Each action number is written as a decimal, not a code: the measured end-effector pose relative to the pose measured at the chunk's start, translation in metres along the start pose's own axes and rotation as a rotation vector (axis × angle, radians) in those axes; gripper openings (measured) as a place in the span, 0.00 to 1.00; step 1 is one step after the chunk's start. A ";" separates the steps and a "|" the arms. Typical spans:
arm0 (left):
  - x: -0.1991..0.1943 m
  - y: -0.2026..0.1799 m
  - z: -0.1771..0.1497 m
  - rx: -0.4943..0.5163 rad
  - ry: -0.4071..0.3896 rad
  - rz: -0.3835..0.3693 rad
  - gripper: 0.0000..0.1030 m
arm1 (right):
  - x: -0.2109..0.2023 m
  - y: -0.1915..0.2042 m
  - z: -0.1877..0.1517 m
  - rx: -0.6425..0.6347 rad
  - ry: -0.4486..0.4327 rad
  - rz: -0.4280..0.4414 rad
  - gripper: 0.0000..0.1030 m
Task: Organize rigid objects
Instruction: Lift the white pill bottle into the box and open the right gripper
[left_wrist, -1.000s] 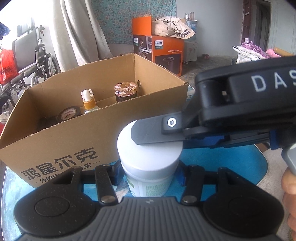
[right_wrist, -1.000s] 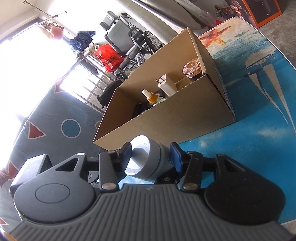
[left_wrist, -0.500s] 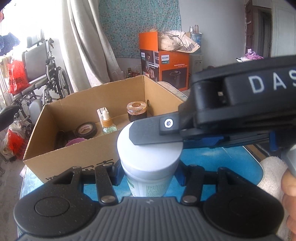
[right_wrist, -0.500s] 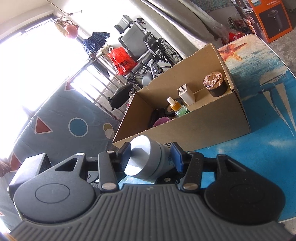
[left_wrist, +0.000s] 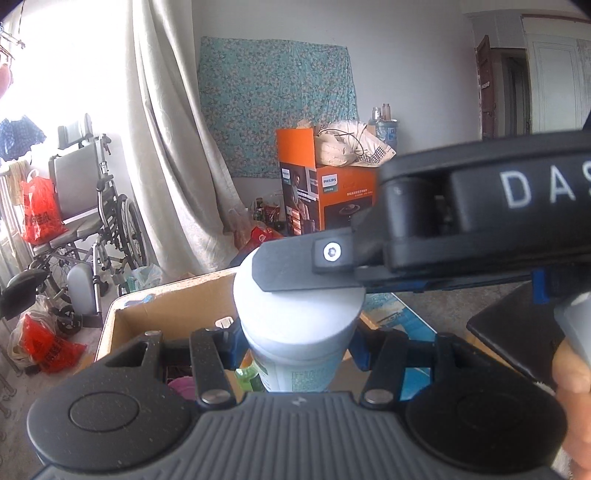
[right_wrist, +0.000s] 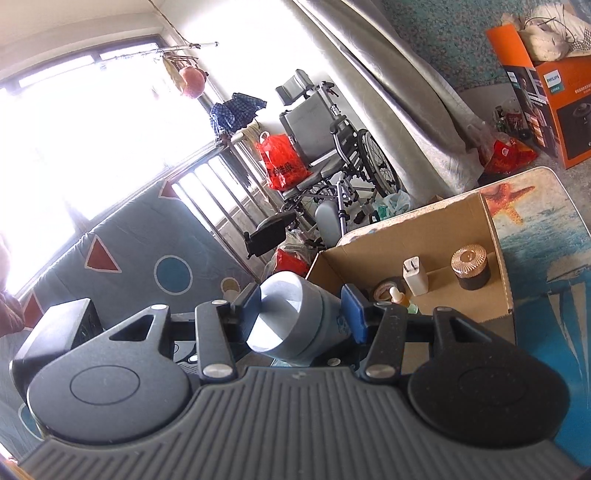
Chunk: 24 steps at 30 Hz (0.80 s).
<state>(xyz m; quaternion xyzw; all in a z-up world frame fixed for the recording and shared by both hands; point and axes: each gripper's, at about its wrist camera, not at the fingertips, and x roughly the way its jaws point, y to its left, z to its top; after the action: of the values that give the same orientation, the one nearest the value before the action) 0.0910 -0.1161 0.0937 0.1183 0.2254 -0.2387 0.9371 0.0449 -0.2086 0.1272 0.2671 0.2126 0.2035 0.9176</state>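
Both hand-held grippers grasp the white jar (left_wrist: 295, 332): the left hand-held gripper (left_wrist: 295, 349) clamps its body, the right hand-held gripper (right_wrist: 306, 309) pinches its lid from the side. The jar hangs over the near edge of the cardboard box (right_wrist: 461, 218) on the bench (right_wrist: 546, 251). Farther in stand a gold-lidded jar (right_wrist: 471, 263), a white charger (right_wrist: 414, 276) and a dropper bottle (right_wrist: 399, 295).

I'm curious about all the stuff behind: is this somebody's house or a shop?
Most likely a lived-in room at home: a wheelchair by the curtain, and clothes piled on an orange appliance box.
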 end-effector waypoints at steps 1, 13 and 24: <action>0.006 0.003 0.006 -0.006 0.002 -0.013 0.53 | 0.003 0.001 0.012 -0.014 -0.005 -0.011 0.47; 0.146 0.026 0.006 -0.089 0.280 -0.155 0.53 | 0.090 -0.094 0.047 0.087 0.150 -0.131 0.48; 0.194 0.026 -0.020 -0.099 0.419 -0.143 0.53 | 0.151 -0.139 0.028 0.081 0.227 -0.150 0.48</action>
<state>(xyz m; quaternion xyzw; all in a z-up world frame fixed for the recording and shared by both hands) 0.2486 -0.1638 -0.0134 0.1031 0.4342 -0.2633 0.8553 0.2195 -0.2538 0.0262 0.2624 0.3424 0.1545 0.8888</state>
